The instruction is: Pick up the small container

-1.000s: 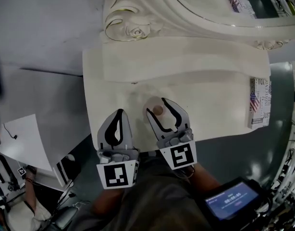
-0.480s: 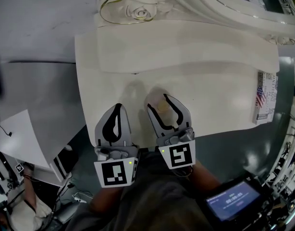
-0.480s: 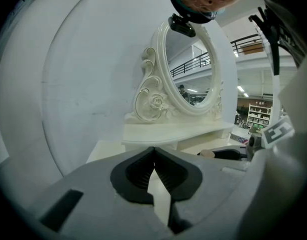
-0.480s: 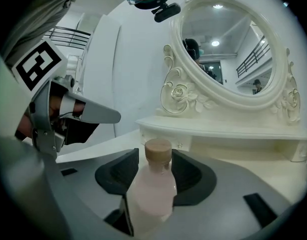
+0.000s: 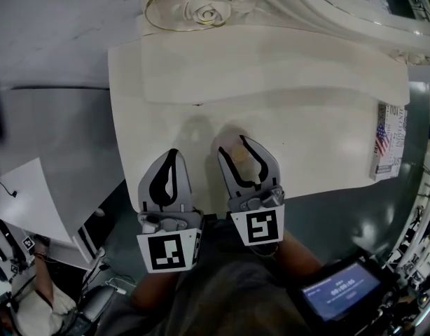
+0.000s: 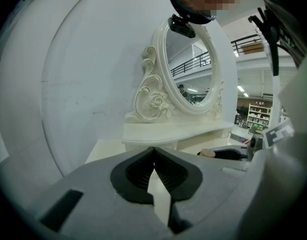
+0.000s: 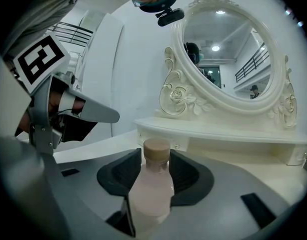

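Observation:
The small container is a pale pink bottle (image 5: pixel 238 151) with a tan cap. It stands upright on the cream dressing table (image 5: pixel 306 131) near its front edge. My right gripper (image 5: pixel 234 145) has a jaw on each side of it. In the right gripper view the bottle (image 7: pixel 152 189) fills the gap between the dark pads of that gripper (image 7: pixel 156 156). The jaws are closing, and I see no pad pressing on it. My left gripper (image 5: pixel 171 152) hovers just left of the right one with its tips together and nothing in them (image 6: pixel 153 149).
An ornate oval mirror (image 7: pixel 223 49) on a raised shelf (image 5: pixel 271 68) fills the back of the table. A box with a flag print (image 5: pixel 386 138) lies at the right edge. A handheld screen (image 5: pixel 339 289) is at lower right, and white paper (image 5: pixel 33 201) lies on the floor to the left.
The head view has tipped a little, so the table sits further left in the picture. Both grippers keep their places, and the bottle stays between the right jaws.

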Action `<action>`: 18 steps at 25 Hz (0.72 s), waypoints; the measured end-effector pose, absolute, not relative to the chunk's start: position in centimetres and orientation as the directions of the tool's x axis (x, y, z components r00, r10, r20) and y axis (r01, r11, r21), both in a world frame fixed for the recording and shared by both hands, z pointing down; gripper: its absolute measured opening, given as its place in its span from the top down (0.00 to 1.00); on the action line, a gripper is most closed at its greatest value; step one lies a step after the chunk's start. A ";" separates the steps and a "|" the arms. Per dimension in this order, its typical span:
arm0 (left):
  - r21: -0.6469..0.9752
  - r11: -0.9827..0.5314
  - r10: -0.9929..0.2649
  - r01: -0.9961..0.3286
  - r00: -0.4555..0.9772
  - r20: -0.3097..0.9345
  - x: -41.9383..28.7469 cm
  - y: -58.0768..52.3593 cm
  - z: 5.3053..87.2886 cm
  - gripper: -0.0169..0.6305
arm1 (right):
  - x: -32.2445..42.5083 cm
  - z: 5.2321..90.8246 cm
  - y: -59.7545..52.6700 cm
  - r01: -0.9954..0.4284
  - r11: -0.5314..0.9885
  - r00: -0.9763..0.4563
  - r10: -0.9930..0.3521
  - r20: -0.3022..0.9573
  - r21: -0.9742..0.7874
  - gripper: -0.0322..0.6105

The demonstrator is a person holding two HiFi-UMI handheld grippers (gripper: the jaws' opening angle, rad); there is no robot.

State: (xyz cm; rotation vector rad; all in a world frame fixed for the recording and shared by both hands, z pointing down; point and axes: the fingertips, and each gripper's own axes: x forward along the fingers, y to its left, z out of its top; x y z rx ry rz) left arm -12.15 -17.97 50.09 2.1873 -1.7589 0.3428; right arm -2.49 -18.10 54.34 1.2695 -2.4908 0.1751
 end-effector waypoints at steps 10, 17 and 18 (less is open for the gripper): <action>0.096 -0.200 -0.899 -0.975 0.222 0.377 -11.9 -18.1 49.8 0.95 | -2.3 54.0 -18.4 -0.816 0.579 -0.541 -0.769 0.340 0.010 0.73; 0.094 -0.204 -0.903 -0.974 0.224 0.366 -11.7 -18.3 49.4 0.95 | -2.4 53.9 -18.4 -0.813 0.582 -0.546 -0.770 0.329 0.012 0.73; 0.091 -0.206 -0.903 -0.974 0.225 0.365 -11.7 -18.3 49.3 0.95 | -2.4 53.8 -18.4 -0.812 0.583 -0.549 -0.770 0.327 0.011 0.73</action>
